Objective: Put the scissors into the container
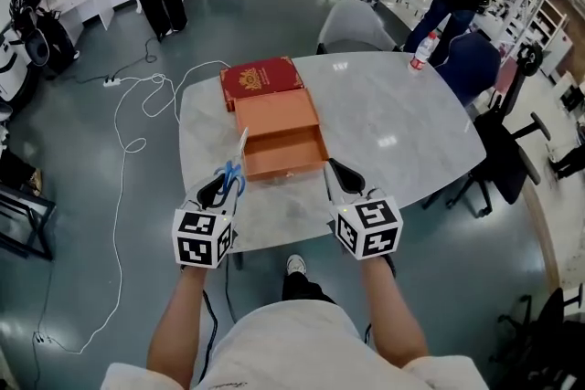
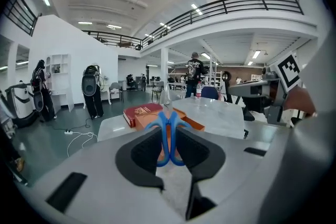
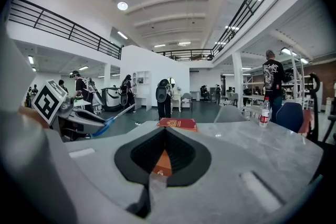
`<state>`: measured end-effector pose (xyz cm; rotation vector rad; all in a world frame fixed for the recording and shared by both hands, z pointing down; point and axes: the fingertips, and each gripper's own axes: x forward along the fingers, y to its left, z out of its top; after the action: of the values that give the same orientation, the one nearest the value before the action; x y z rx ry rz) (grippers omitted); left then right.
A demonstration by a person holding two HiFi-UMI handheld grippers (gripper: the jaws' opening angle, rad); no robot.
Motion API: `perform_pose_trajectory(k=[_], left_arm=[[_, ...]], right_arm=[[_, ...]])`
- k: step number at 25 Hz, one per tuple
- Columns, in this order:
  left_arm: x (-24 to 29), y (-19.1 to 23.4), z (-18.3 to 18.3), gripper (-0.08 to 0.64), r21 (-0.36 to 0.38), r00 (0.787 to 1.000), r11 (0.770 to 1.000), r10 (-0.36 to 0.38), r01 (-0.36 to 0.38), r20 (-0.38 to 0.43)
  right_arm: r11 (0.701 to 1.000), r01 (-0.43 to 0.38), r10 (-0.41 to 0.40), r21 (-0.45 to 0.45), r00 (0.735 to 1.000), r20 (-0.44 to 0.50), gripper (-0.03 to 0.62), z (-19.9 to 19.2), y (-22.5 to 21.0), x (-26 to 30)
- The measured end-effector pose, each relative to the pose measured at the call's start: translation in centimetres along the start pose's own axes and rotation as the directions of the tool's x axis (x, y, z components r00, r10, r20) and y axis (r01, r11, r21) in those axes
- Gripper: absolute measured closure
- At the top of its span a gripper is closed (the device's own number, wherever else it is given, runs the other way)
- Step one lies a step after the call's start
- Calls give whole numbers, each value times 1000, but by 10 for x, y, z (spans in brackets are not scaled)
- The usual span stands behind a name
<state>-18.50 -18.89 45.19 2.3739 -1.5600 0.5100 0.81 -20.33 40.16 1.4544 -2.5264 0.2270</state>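
Two grippers hover over the near edge of the table (image 1: pixel 393 119) in the head view. The left gripper (image 1: pixel 226 184) carries the scissors (image 1: pixel 236 162) by their blue handles, blades slanting forward beside the near left corner of the open orange container (image 1: pixel 279 140). A red lid (image 1: pixel 260 79) lies against the container's far side. The right gripper (image 1: pixel 336 171) waits just right of the container.

In the left gripper view, the left gripper (image 2: pixel 169 136) has its jaws clenched on the two handle loops of the scissors (image 2: pixel 168 122), which are held off the table. The blades point toward the container (image 2: pixel 190 123).

In the right gripper view, the right gripper (image 3: pixel 165 136) has its jaws pressed together on nothing. A sliver of the container (image 3: pixel 164 162) shows beyond them, and the scissors (image 3: pixel 113 119) show at far left.

The scissors look light and stiff, with slick, pointed metal blades. The plastic loops are probably the safest hold, as they are thick enough to pinch. A loose pinch could let the scissors pivot, so they likely need lowering flat into the container.
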Motion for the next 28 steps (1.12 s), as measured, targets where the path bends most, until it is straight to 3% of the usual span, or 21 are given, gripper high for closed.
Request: perform_pose_trajectory(k=[5,13,21,28], left_arm=[[38,-1,5,477,85,998,996,-29,34,-60],[88,0,6,479,162,987,983,-63,87,-149],[130,-3,-9,478,269,959,951,-80,156,-272],[160,-17,-24,477,342,918,903,-121,260,-377]], right_arm=[[1000,-15,15,0,1000,-15,588,3,-27,26],[998,-57,57,3,998,-21,588,9,-60,69],[995,-97,97,6,995,-40,588,6,-87,102],[993,-114,115,22,992,-59,588,-1,-109,121]])
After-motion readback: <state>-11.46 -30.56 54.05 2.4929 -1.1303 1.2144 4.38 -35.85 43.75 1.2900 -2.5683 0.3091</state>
